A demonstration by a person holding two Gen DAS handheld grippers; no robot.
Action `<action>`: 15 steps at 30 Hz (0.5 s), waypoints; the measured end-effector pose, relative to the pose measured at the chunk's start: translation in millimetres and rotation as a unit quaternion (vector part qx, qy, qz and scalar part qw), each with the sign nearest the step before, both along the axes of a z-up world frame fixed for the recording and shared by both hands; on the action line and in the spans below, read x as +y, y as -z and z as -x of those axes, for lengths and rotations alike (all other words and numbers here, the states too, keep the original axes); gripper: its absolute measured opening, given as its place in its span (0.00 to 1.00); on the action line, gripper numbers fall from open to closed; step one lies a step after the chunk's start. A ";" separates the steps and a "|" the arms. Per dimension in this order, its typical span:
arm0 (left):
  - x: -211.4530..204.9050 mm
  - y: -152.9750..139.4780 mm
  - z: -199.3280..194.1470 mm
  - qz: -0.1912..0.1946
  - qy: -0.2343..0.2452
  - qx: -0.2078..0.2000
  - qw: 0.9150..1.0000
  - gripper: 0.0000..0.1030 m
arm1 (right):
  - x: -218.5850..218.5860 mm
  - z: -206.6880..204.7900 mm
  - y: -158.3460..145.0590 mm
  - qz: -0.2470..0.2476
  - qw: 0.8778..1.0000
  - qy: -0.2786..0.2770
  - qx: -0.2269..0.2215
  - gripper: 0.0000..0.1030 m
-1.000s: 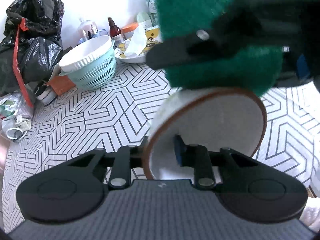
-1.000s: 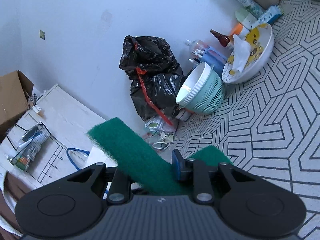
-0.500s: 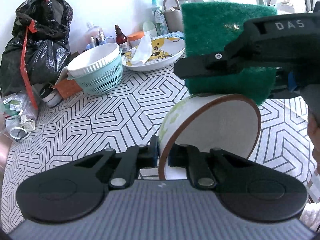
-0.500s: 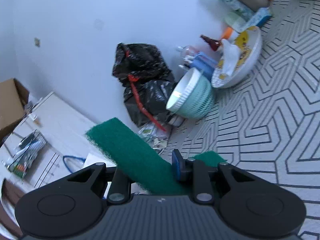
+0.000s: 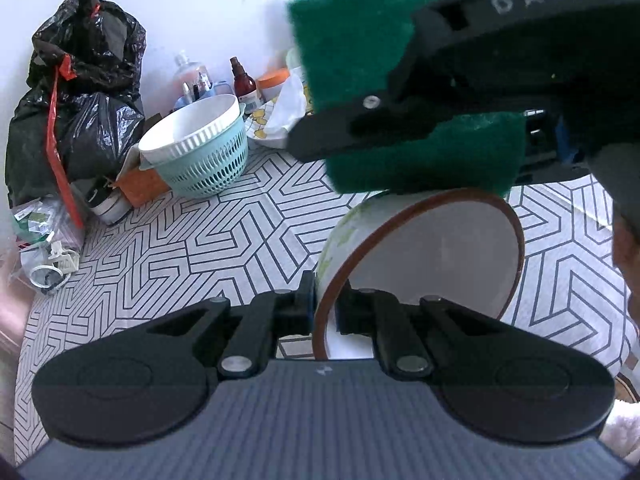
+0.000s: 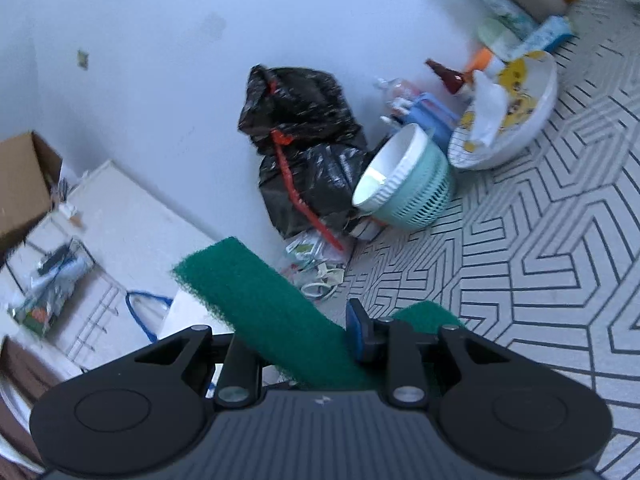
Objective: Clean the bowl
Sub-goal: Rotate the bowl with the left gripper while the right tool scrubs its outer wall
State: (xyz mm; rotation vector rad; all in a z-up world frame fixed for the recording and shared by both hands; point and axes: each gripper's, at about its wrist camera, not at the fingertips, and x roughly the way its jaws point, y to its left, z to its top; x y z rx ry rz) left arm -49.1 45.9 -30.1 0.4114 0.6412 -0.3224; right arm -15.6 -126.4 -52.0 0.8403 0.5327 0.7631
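Observation:
A white bowl (image 5: 432, 248) with a brown rim and green marks on its outside stands tilted on its side, its opening facing the left wrist camera. My left gripper (image 5: 325, 304) is shut on the bowl's near rim, one finger inside and one outside. A green scouring pad (image 5: 352, 40) hangs just above the bowl's upper edge, folded between the fingers of my right gripper (image 6: 298, 332), which is shut on it. In the right wrist view the pad (image 6: 248, 292) sticks out up and to the left; the bowl is hidden there.
On the patterned tablecloth (image 5: 208, 248) at the back stand a teal basket holding a white bowl (image 5: 200, 152), a black rubbish bag (image 5: 80, 100), bottles (image 5: 244, 84) and a cartoon plate (image 6: 508, 112). Small litter (image 5: 44, 268) lies left. A hand (image 5: 626, 264) shows at right.
My left gripper's fingers have closed onto the bowl's rim, and the bowl now shows more of its outside. The right gripper with the pad stays just above the bowl.

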 end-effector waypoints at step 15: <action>-1.5 0.5 3.1 -0.005 0.004 -0.009 1.000 0.08 | -23.2 1.1 12.9 0.005 1.000 0.015 0.011 0.23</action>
